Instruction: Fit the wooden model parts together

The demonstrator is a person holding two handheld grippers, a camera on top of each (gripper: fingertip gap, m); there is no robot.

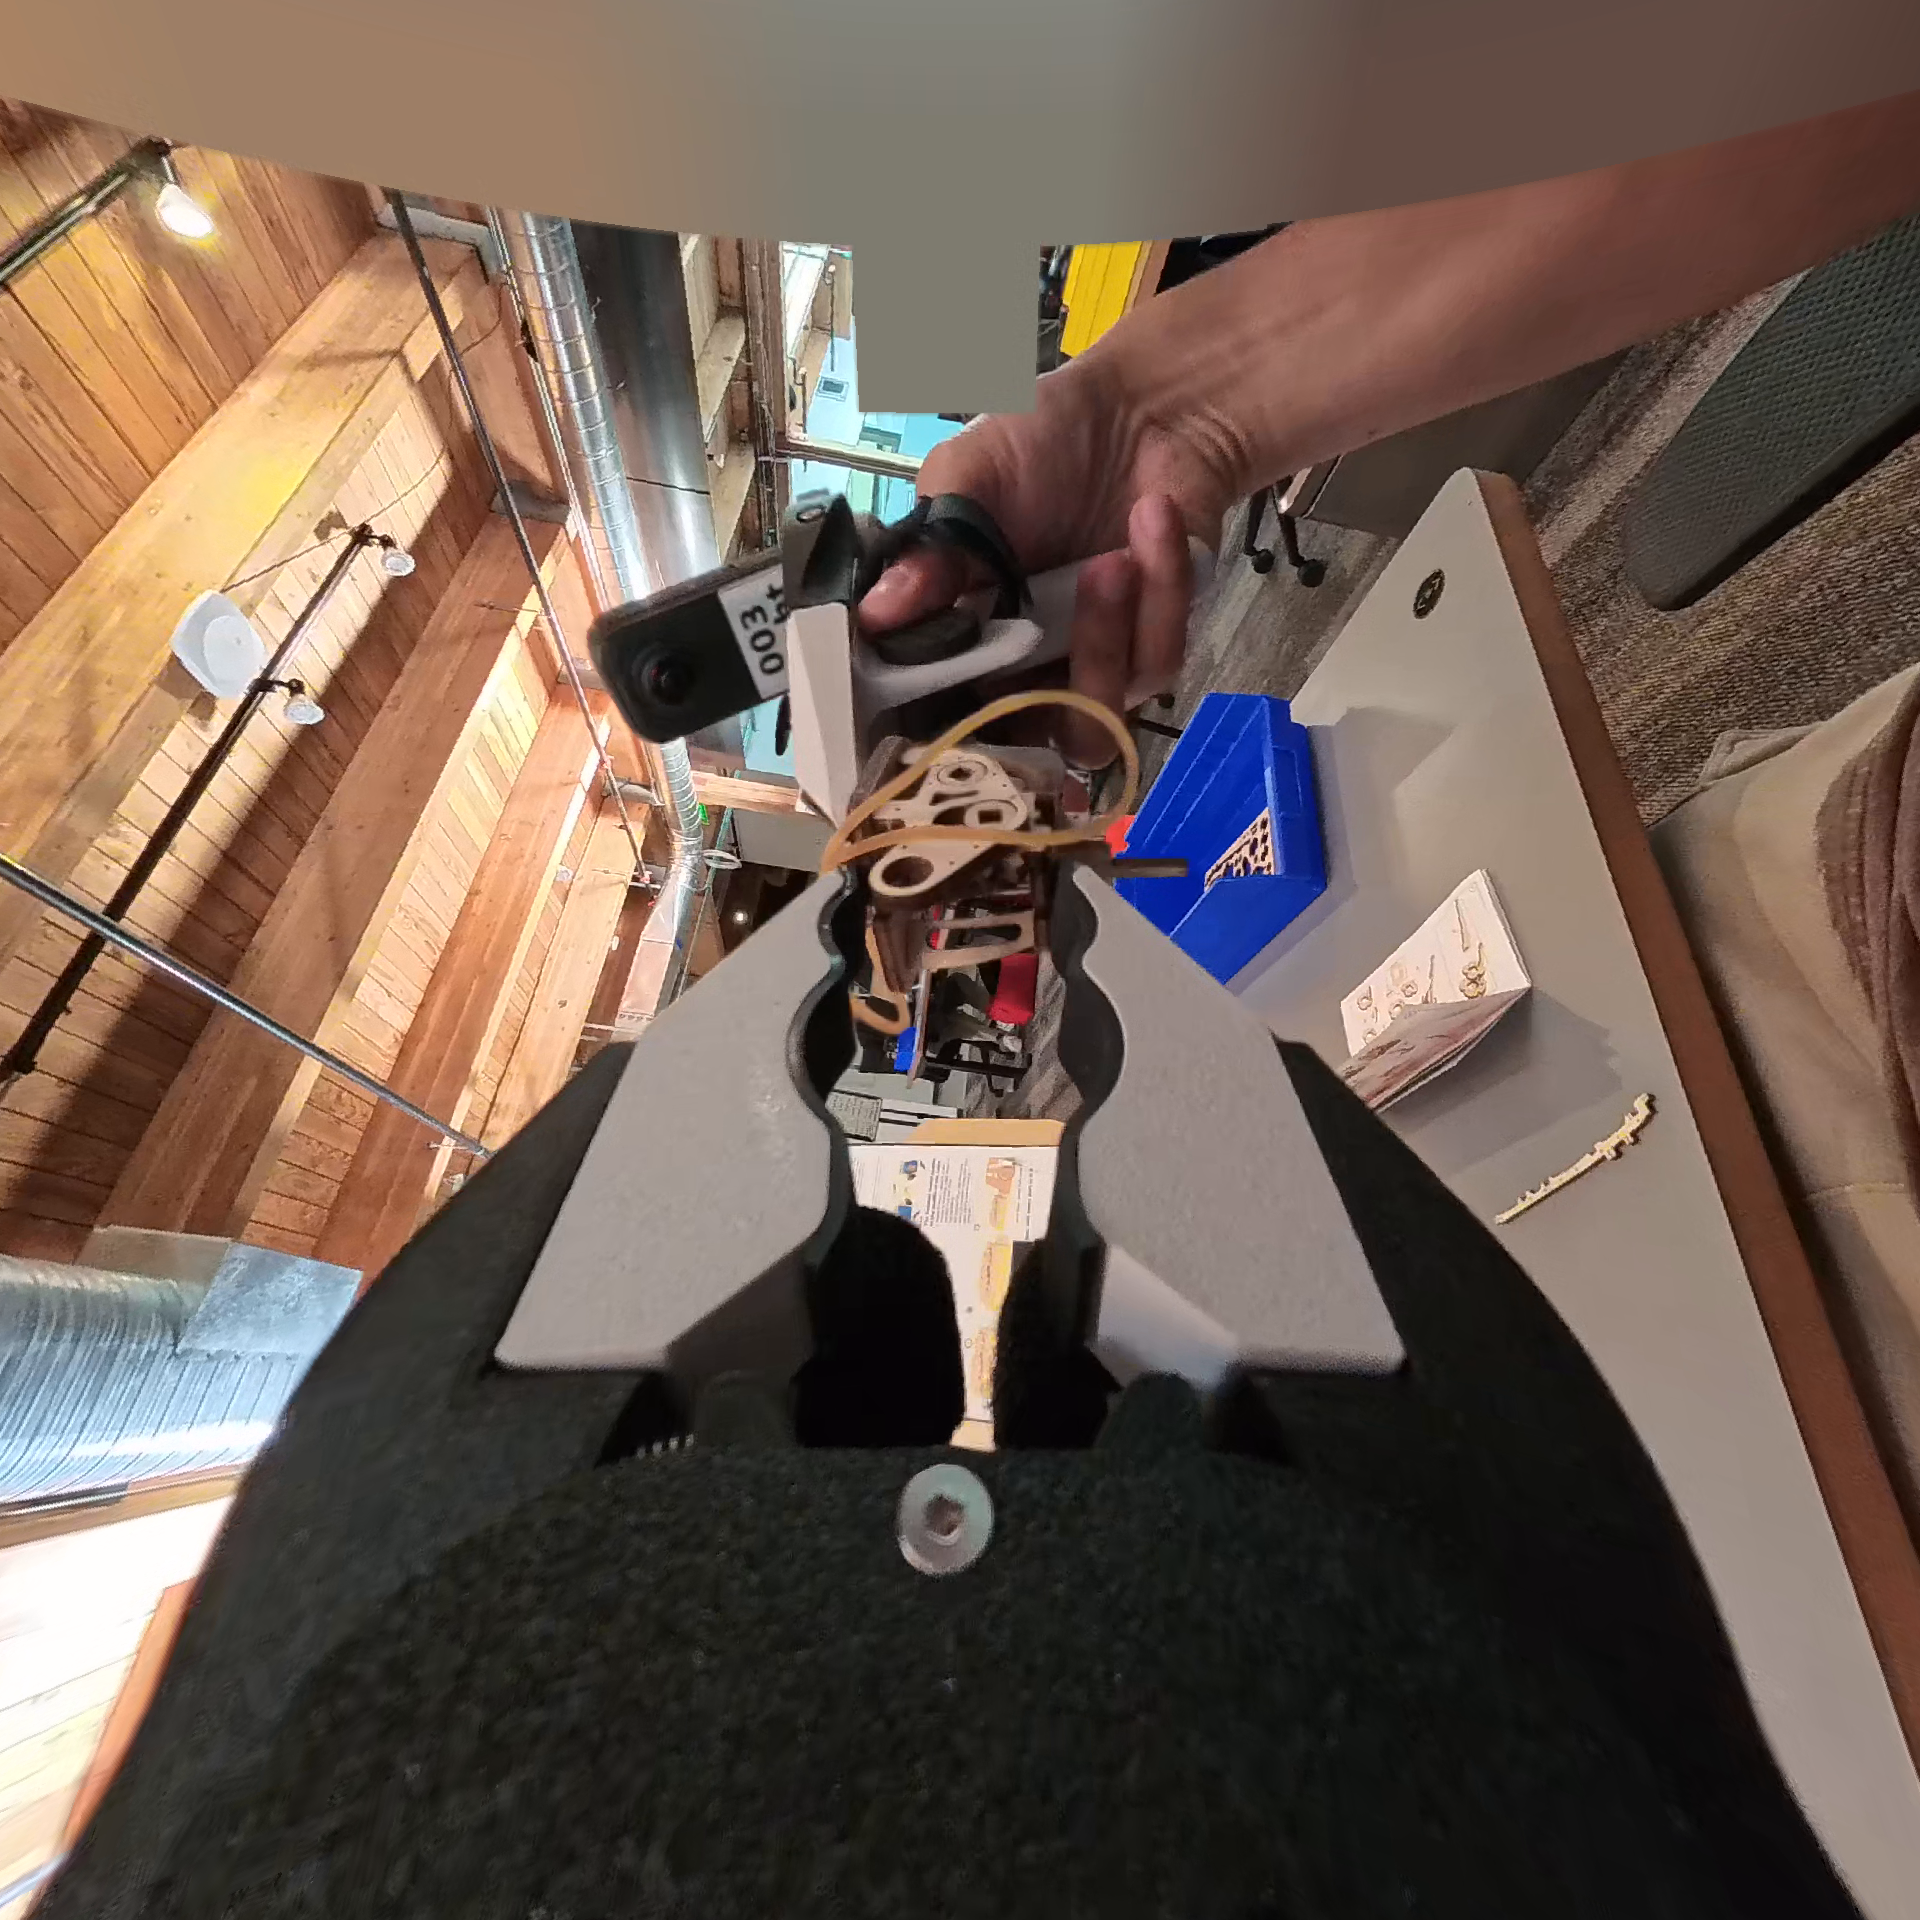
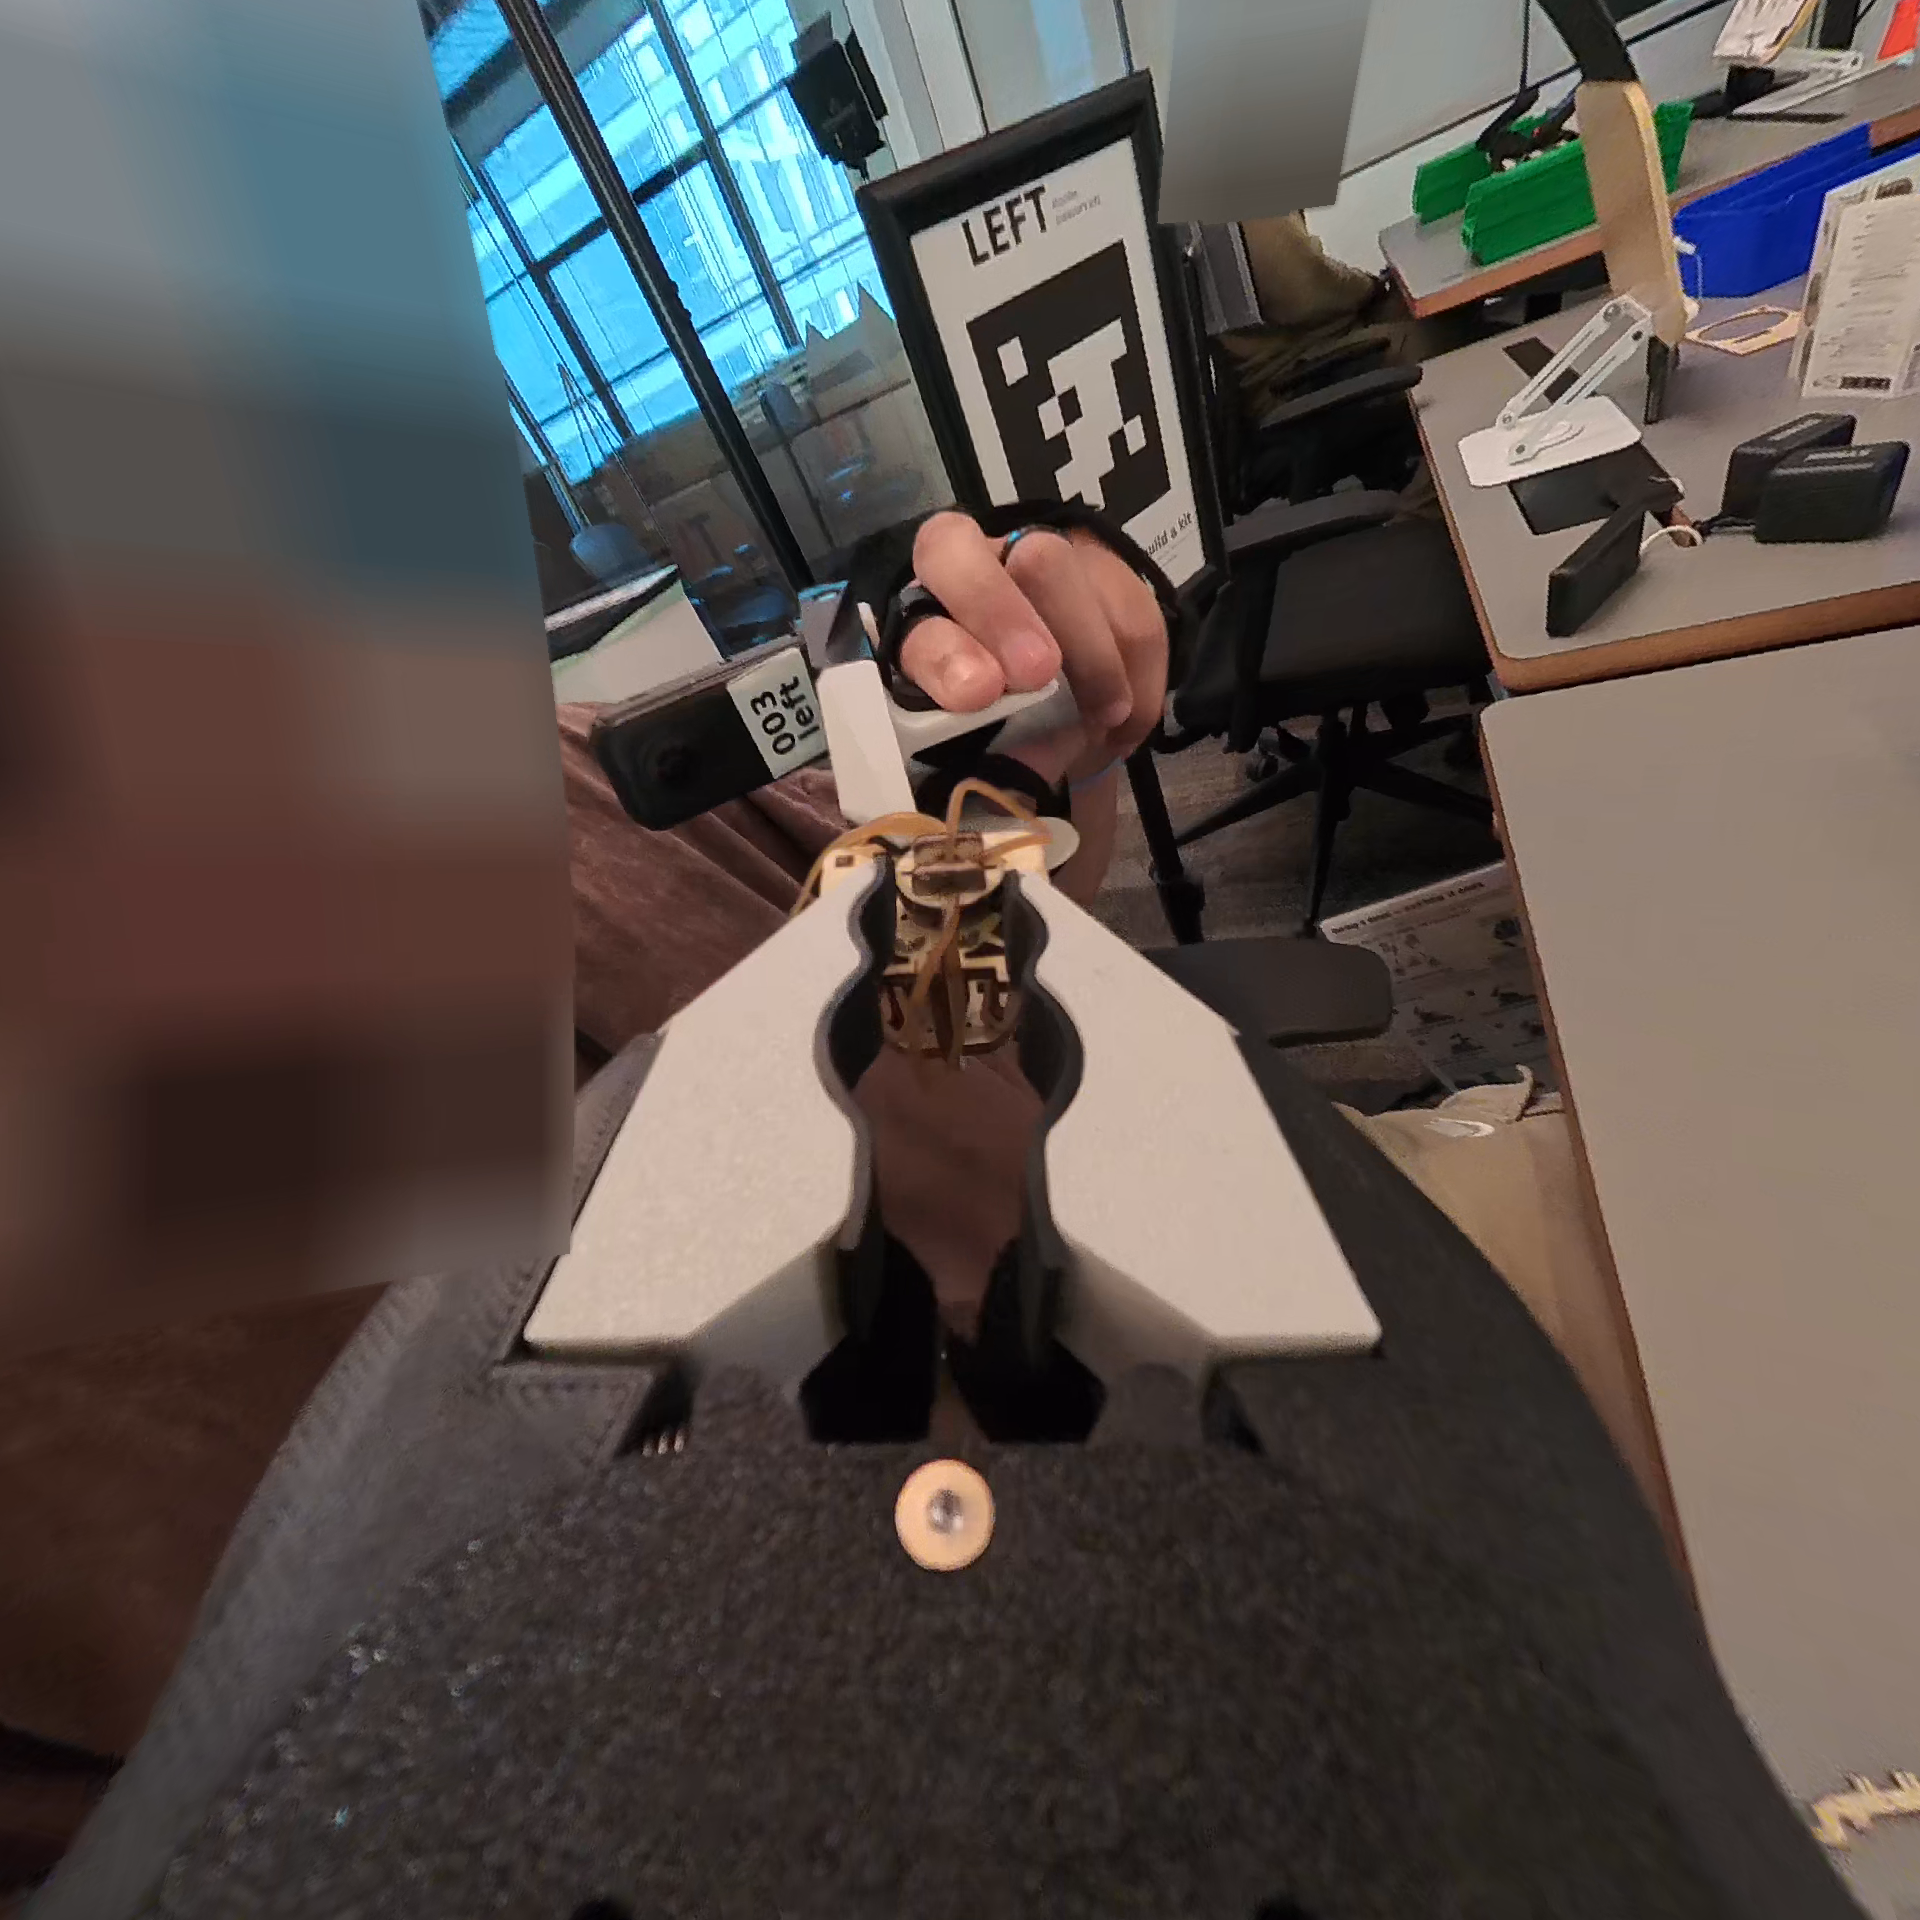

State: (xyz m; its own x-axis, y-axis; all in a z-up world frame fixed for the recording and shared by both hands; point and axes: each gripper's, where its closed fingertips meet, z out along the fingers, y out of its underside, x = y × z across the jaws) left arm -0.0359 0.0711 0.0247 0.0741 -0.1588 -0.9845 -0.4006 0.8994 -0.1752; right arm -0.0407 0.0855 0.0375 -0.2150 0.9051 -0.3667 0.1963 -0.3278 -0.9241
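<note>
The left gripper (image 1: 951,883) is clamped on the wooden model (image 1: 951,831), held up off the tabletop (image 1: 1455,665); the right gripper (image 2: 940,883) grips its far side. Rubber band (image 1: 1039,717) loops loose above; seating it appears next, needing a steady hold.

The wooden model (image 1: 951,831) hangs in the air between the two grippers, which meet it from opposite sides, off the edge of the counter (image 1: 1538,1039). On the counter a bin (image 1: 1236,831) sits farthest along, a booklet (image 1: 1439,997) nearer, and a loose wooden strip (image 1: 1579,1158) nearest. A rubber band (image 1: 1039,727) loops over the model.
</note>
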